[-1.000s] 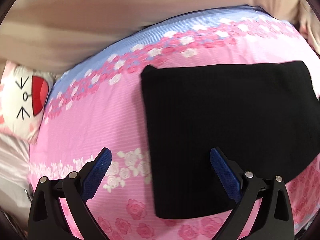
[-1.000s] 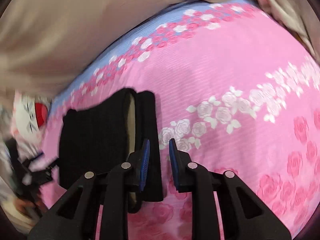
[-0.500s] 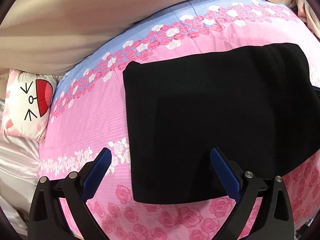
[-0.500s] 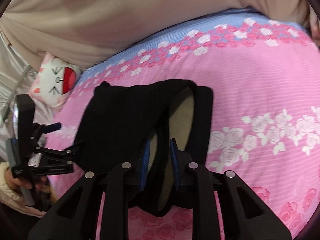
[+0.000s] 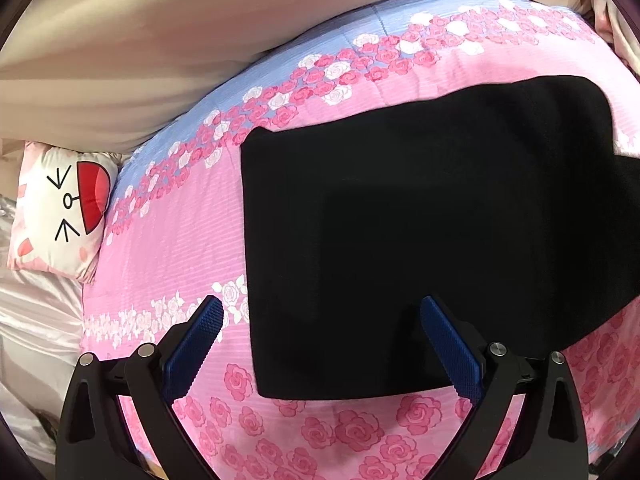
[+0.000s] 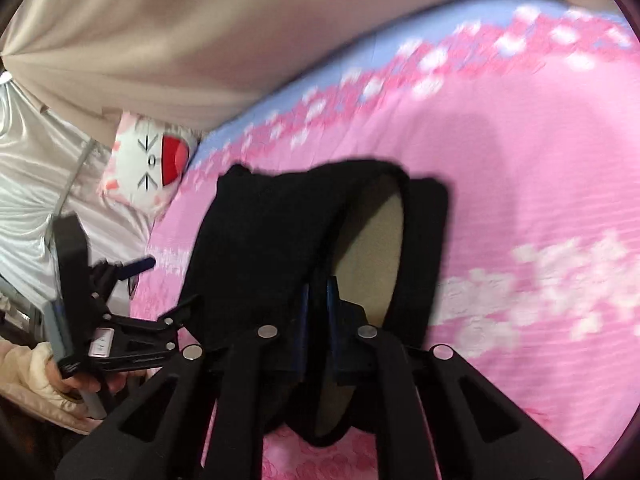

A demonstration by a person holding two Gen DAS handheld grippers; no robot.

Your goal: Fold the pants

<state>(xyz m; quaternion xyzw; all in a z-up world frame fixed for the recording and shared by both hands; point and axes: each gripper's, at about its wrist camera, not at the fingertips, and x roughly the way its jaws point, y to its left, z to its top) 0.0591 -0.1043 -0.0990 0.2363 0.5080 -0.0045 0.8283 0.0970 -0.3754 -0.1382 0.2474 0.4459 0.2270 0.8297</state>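
The black pants (image 5: pixel 420 232) lie folded in a rough rectangle on the pink floral bedspread (image 5: pixel 168 240). My left gripper (image 5: pixel 320 344) is open and empty, hovering over the near left edge of the pants. In the right wrist view my right gripper (image 6: pixel 318 300) is shut on the waistband edge of the pants (image 6: pixel 260 248) and lifts it, so the beige lining (image 6: pixel 372 248) of the opening shows. The left gripper (image 6: pixel 132 268) shows at the left of that view, held in a hand.
A white cat-face pillow (image 5: pixel 60 208) lies at the bed's left end, also in the right wrist view (image 6: pixel 152 160). A beige curtain (image 5: pixel 200 40) hangs behind the bed. Silvery satin fabric (image 5: pixel 32 320) lies left of the bedspread.
My right gripper has lifted the pants' waistband edge and drawn it up and leftward over the pants. My left gripper has pulled back, still open, so more of the pants shows.
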